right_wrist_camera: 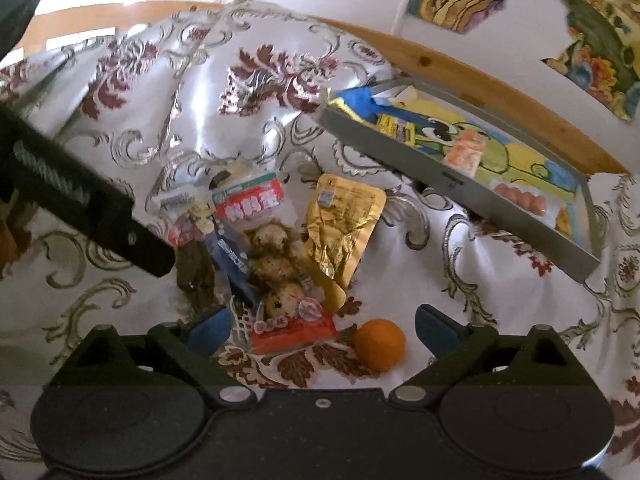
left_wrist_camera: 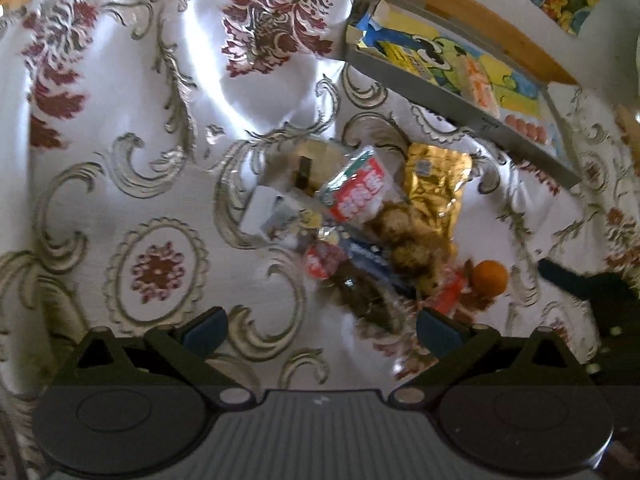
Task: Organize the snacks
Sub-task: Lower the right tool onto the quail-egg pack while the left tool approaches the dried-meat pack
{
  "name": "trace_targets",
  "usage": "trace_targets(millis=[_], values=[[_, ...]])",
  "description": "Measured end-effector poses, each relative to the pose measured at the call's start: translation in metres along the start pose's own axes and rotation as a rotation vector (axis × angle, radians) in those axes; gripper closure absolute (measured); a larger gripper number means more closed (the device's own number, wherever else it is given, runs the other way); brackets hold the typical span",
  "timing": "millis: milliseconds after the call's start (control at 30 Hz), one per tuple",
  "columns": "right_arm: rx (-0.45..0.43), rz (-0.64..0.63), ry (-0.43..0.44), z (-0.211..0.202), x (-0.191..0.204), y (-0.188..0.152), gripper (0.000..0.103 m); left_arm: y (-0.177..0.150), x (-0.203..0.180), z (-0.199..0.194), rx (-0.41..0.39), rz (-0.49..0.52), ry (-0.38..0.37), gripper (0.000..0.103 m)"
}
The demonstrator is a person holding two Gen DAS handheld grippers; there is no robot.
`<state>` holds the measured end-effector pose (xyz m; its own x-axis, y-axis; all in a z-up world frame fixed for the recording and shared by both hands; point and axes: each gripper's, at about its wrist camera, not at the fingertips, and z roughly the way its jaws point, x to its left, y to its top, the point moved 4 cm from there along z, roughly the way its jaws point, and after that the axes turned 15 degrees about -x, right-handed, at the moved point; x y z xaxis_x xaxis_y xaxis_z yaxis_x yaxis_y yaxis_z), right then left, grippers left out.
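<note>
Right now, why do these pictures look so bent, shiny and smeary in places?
Both views are fisheye, so the wooden table edge curves and the corners go black. Left wrist view: motion blur smears the snack pile, and window glare whitens the tablecloth. Right wrist view: sharper, the orange crisp, with similar sheen on the cloth.

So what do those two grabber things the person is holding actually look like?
They look alike. The left gripper has black angular finger arms tipped with blue pads, two dark round discs at its base and a grey ribbed plate between them. The right gripper has the same blue pads and discs, but its middle plate looks black. The right view also shows part of the left one as a long black bar.
</note>
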<state>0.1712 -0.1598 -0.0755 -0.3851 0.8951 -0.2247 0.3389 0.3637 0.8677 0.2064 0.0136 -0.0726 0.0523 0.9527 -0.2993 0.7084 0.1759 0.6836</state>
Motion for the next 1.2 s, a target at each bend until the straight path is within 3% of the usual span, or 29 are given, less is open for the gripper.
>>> trace_targets(millis=[267, 433, 533, 800, 933, 1200], values=[[0.027, -0.02, 0.042, 0.023, 0.004, -0.009, 0.011, 0.001, -0.005, 0.02, 0.025, -0.08, -0.059, 0.011], [0.032, -0.057, 0.062, 0.039, 0.012, -0.012, 0.022, 0.0, -0.008, 0.033, 0.038, -0.107, -0.076, 0.033], [0.037, -0.05, 0.065, 0.047, 0.014, -0.013, 0.029, -0.001, -0.008, 0.041, 0.054, -0.128, -0.072, 0.041], [0.044, -0.019, 0.088, 0.059, 0.014, -0.017, 0.032, 0.0, -0.004, 0.058, 0.071, -0.18, -0.071, 0.043], [0.059, 0.028, 0.104, 0.06, 0.012, -0.017, 0.042, -0.001, -0.008, 0.061, 0.064, -0.145, -0.05, 0.049], [0.087, 0.035, 0.092, 0.056, 0.013, -0.014, 0.049, 0.0, -0.001, 0.056, 0.063, -0.184, -0.05, 0.056]])
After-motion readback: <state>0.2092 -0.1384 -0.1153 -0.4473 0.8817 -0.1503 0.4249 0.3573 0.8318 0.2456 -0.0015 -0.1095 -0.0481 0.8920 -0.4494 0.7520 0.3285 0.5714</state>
